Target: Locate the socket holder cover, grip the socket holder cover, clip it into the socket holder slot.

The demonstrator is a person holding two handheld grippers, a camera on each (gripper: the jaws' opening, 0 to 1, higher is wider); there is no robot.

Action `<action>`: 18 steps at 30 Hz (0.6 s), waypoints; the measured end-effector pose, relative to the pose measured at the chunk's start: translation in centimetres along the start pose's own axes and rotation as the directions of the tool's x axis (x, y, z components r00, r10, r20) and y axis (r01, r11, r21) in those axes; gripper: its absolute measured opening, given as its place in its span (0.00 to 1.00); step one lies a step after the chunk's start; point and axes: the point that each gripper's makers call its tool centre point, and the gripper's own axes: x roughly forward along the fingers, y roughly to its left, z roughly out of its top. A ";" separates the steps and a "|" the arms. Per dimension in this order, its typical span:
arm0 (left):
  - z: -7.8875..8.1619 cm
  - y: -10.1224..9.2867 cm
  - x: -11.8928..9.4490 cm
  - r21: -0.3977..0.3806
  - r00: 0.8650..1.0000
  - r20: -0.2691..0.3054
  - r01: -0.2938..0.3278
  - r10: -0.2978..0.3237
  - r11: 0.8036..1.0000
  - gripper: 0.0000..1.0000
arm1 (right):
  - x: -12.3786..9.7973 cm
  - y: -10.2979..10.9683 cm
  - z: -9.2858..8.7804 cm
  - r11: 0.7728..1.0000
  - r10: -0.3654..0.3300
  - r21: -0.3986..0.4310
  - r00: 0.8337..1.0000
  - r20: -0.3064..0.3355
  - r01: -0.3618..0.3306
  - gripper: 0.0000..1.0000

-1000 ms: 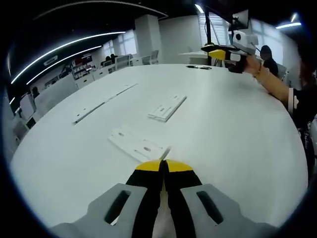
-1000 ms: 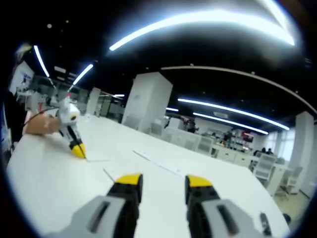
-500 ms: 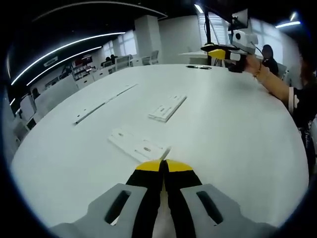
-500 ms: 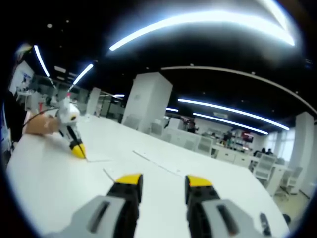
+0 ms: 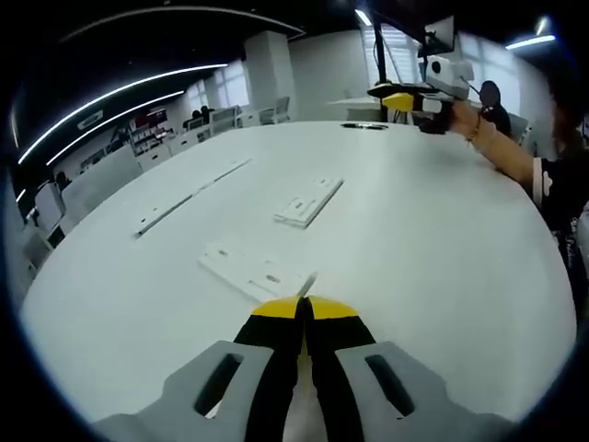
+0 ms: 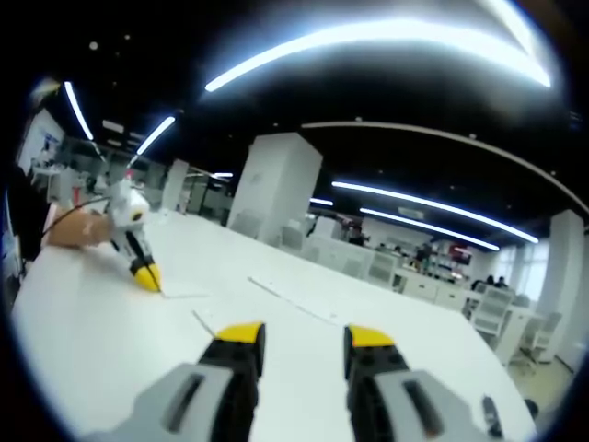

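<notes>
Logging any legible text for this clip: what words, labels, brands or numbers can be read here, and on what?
None can be read.
White plastic pieces on the white table: no print visible.
Left gripper, jaws shut on a thin white piece: no marking.
Right gripper, jaws open: no marking.
Shelves in the far room: coloured blurs, too small to read.

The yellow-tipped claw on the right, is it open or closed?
Open: the right gripper shows white table between its two yellow tips, holding nothing.

Broad white table [image 5: 442, 239] with flat white plastic pieces [image 5: 309, 200], perhaps socket holders.
</notes>
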 end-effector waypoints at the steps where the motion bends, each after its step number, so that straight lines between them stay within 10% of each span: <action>1: 0.2 0.6 0.1 0.000 1.000 0.002 0.001 -0.001 1.000 0.03 | 0.0 0.1 0.0 1.000 0.003 -0.002 1.000 -0.002 -0.003 0.36; 10: 1.1 0.7 0.0 0.012 0.999 -0.041 0.036 -0.035 0.999 0.03 | 0.1 1.1 0.0 0.999 0.025 -0.023 1.000 -0.017 -0.025 0.36; 18: 5.7 -0.7 -1.8 0.035 0.995 0.092 0.036 -0.039 0.999 0.03 | 0.3 1.8 0.3 0.999 0.050 -0.020 0.998 -0.024 -0.051 0.36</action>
